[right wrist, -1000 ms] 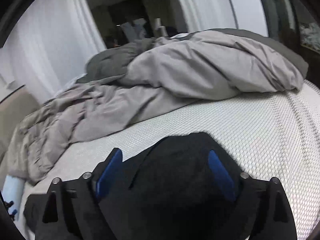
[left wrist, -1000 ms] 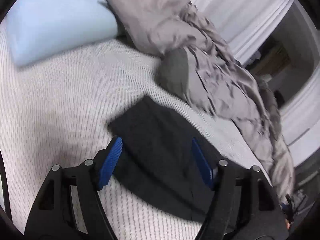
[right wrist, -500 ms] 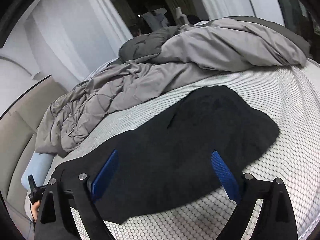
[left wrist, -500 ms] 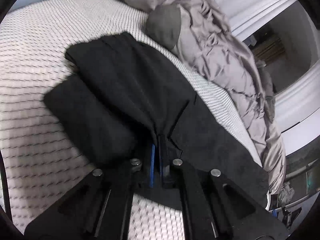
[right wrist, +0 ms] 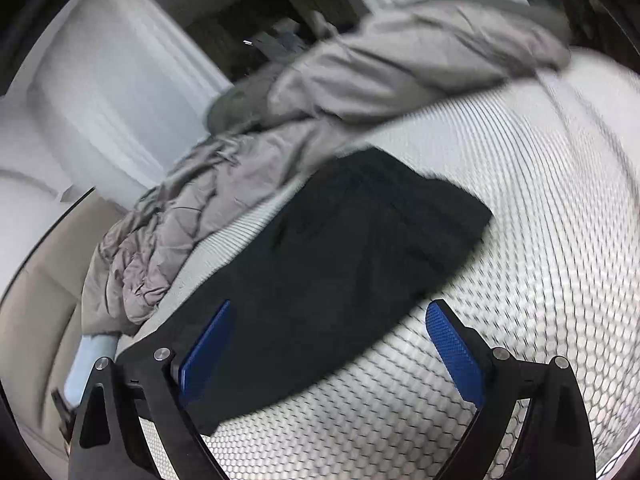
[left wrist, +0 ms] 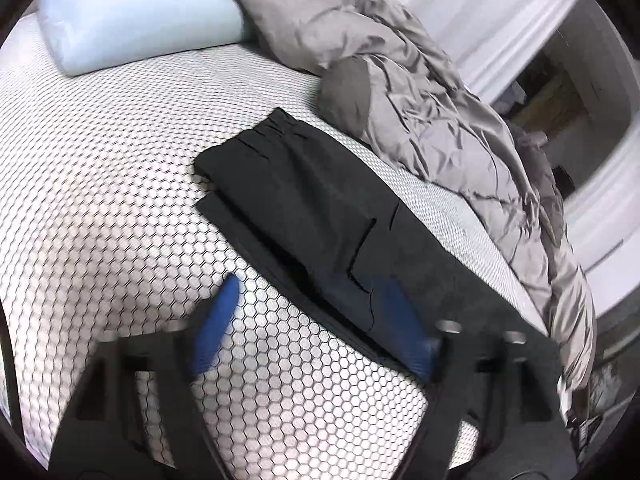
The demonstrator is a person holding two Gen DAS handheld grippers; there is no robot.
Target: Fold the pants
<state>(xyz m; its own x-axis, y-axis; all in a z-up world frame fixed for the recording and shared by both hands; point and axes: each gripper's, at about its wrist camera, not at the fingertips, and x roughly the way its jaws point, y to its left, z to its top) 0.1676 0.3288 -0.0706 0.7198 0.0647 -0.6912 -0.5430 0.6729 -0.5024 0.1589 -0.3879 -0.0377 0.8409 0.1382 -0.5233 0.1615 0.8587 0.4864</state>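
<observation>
The black pants (left wrist: 320,216) lie folded lengthwise on the white honeycomb-patterned mattress (left wrist: 100,200), waistband toward the pillows. My left gripper (left wrist: 308,300) is open and empty, hovering over the near edge of the pants; its blue pads are motion-blurred. In the right wrist view the pants (right wrist: 340,260) stretch across the bed. My right gripper (right wrist: 328,320) is open and empty just above their near edge, left pad over the cloth, right pad over the mattress.
A rumpled grey duvet (left wrist: 460,120) lies along the far side of the pants, and shows in the right wrist view (right wrist: 360,88). A light blue pillow (left wrist: 140,20) and a grey pillow (left wrist: 296,12) lie at the head. White curtains (right wrist: 120,92) hang behind.
Half a second ago my left gripper was shut on a fold of the pants; now it is open and has let go. Both grippers have drawn back slightly; the pants lie flat.
</observation>
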